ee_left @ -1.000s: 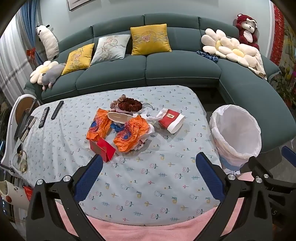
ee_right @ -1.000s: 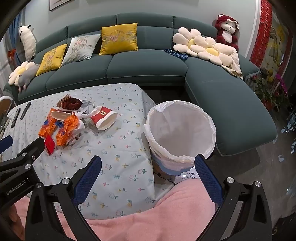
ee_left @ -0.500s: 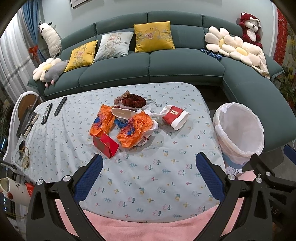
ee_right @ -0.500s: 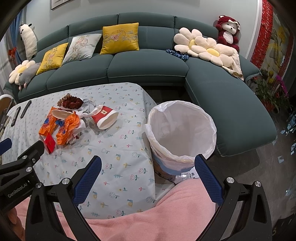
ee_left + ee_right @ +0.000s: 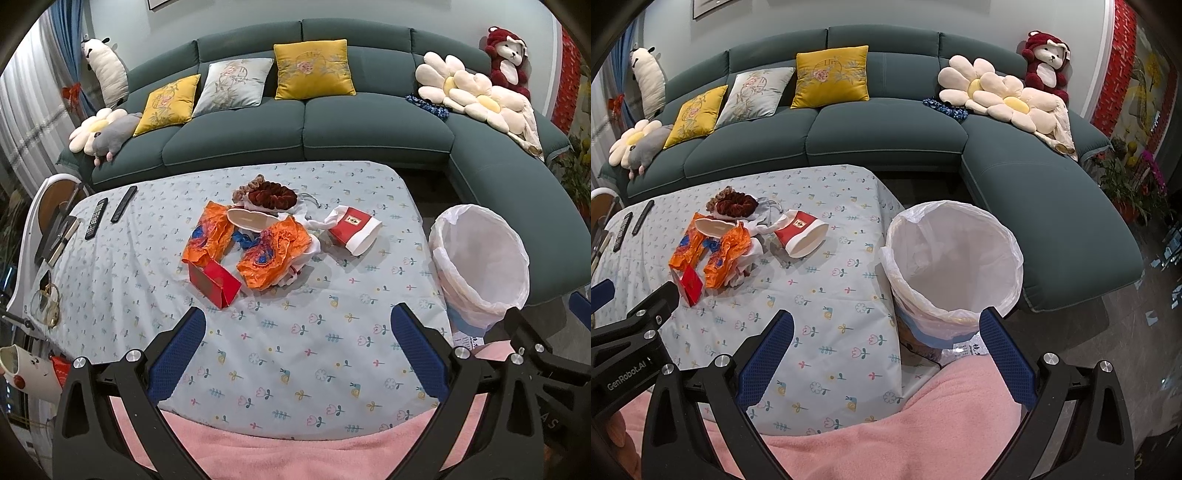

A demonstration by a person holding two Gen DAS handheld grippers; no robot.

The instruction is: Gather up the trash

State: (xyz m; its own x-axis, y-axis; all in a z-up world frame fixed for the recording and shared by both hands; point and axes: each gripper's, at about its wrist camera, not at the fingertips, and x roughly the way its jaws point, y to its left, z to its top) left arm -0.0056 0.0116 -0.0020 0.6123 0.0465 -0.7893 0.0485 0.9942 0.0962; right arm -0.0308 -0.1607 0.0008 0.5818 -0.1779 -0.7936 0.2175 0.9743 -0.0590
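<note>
From the left wrist we find the left gripper [image 5: 297, 354] with fingers spread wide and empty, hovering over bare cloth at the near side of the bench [image 5: 332, 332]. The trash lies mid-bench: orange wrappers [image 5: 271, 254], a red box [image 5: 214, 282], a tipped red cup [image 5: 354, 230]. We judge the wrappers overlap, so one pinch may drag neighbours or the cloth. From the right wrist we find the right gripper [image 5: 884, 354] likewise spread and empty, facing the bin [image 5: 955, 266], which stands just beside the bench's right edge. Its liner sits loose; a brush could tip it. Open bench lies between fingers and trash.
</note>
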